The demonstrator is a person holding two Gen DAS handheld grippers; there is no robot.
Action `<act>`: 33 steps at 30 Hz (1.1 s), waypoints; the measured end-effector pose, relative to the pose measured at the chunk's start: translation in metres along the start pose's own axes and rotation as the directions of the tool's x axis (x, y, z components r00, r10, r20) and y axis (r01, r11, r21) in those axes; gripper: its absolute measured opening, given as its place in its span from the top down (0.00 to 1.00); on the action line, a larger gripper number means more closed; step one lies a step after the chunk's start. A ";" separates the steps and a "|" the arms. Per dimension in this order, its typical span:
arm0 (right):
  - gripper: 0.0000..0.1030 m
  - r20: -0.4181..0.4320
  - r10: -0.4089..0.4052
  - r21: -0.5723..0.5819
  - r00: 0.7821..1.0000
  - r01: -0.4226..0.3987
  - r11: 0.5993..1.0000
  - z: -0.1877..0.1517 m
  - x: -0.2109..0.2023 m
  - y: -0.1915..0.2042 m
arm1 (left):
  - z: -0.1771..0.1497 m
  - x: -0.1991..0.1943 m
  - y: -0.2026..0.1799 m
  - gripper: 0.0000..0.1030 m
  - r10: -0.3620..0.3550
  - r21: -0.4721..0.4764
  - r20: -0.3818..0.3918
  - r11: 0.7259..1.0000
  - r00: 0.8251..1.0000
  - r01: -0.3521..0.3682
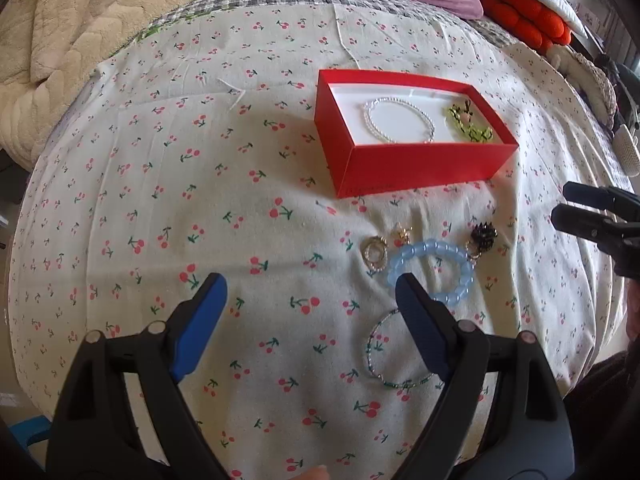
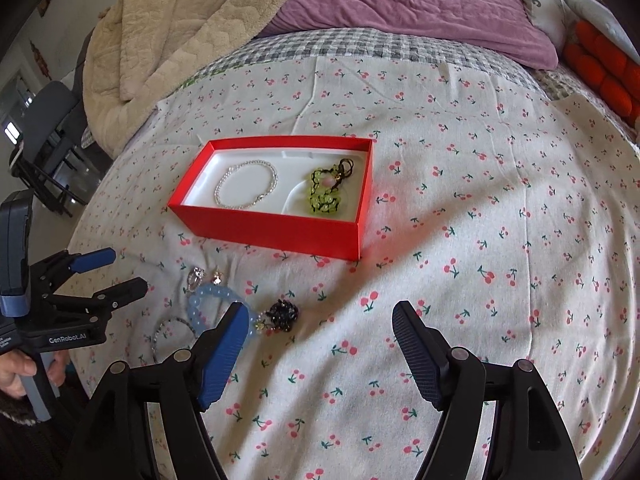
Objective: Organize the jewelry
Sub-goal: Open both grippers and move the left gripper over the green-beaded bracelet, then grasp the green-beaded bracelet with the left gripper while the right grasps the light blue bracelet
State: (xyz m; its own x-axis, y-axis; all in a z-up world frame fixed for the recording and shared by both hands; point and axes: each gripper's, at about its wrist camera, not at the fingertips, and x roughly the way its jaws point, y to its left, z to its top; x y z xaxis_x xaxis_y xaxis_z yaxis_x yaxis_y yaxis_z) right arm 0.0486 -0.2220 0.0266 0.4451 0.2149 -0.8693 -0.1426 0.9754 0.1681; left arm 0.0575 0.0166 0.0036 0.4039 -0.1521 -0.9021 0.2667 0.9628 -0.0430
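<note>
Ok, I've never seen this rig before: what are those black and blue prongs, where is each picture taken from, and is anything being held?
No robot: a person holds one hand-gripper per hand, each carrying a camera that looks along its own fingers. The left gripper fills the left view; the right gripper fills the right view. Both are open and hold nothing. On the cherry-print bedspread stands a red box containing a pearl bracelet and a green charm. Loose in front of the box lie a blue bead bracelet, a thin beaded bracelet, some rings and a dark ornament.
</note>
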 end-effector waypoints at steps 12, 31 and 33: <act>0.27 -0.062 -0.018 -0.044 0.998 0.016 0.999 -0.023 0.014 0.006 | -0.028 0.011 -0.017 0.16 -0.046 0.123 -0.077 0.991 0.996 0.055; 0.27 -0.149 -0.011 -0.090 0.989 -0.002 0.996 -0.031 0.035 0.025 | -0.039 0.027 -0.054 0.44 -0.127 0.260 -0.165 0.951 0.978 0.167; 0.27 -0.149 -0.011 -0.090 0.989 -0.003 0.996 -0.030 0.035 0.025 | -0.038 0.028 -0.053 0.45 -0.137 0.248 -0.168 0.953 0.976 0.176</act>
State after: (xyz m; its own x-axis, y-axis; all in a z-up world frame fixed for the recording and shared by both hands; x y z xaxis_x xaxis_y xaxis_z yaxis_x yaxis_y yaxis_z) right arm 0.0341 -0.1920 -0.0141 0.3096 0.1944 -0.9308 -0.2230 0.9664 0.1277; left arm 0.0215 -0.0300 -0.0357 0.2110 -0.2426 -0.9469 0.5419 0.8353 -0.0932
